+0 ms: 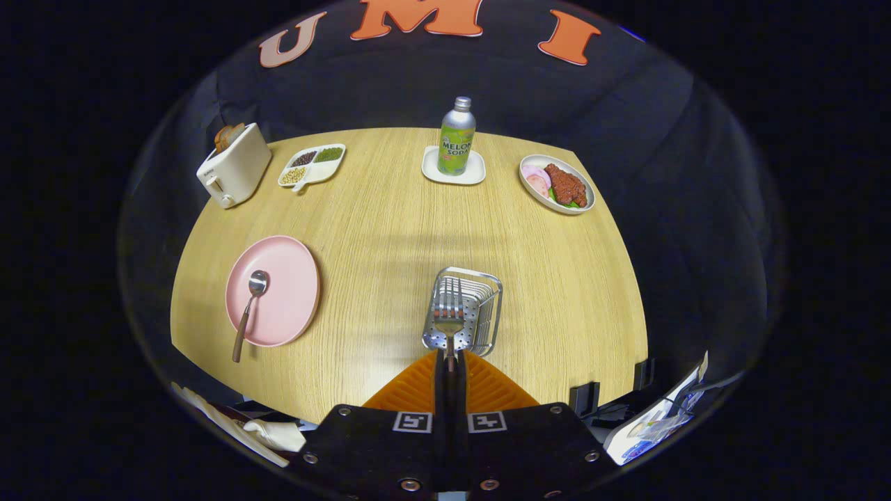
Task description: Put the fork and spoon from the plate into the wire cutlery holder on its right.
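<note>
Fork [449, 316] clamped in closed gripper [450, 362] over wire holder [487, 316]; spoon [249, 306] on plate [289, 271].

The gripper [450, 362] is clamping the fork [450, 321] by its handle, both fingers pressing it, tines hanging over the wire cutlery holder [464, 311]. The spoon [249, 309] is lying on the pink plate [282, 292] (handle overhanging the rim), well left of the holder.

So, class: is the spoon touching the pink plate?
Touching. The gripper view shows the spoon lying with its bowl on the pink plate and its handle running out over the rim. The gripper is shut on the fork.
</note>
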Available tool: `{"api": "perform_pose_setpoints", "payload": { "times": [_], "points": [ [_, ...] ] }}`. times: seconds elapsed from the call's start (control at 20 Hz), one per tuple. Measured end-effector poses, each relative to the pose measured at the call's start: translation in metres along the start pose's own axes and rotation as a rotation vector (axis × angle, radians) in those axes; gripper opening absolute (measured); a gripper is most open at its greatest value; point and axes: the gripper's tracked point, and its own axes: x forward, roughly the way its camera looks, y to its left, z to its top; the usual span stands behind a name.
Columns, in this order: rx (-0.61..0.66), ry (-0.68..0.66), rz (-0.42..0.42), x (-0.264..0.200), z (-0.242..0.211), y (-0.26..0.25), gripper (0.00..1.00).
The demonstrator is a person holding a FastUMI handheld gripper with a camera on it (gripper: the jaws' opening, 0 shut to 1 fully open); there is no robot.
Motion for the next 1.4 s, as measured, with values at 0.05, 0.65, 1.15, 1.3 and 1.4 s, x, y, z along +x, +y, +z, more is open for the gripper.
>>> {"api": "perform_pose_setpoints", "payload": {
  "times": [0.05, 0.65, 1.15, 1.3, 1.4],
  "points": [
    [0.002, 0.023, 0.001, 0.003, 0.000, -0.001, 0.05],
    [-0.012, 0.300, 0.010, 0.049, 0.000, -0.002, 0.04],
    [0.019, 0.376, 0.016, 0.071, 0.006, 0.001, 0.05],
    [0.036, 0.354, 0.012, 0.066, 0.011, -0.003, 0.10],
    [0.005, 0.327, -0.020, 0.060, 0.014, -0.012, 0.11]
  ]
}}
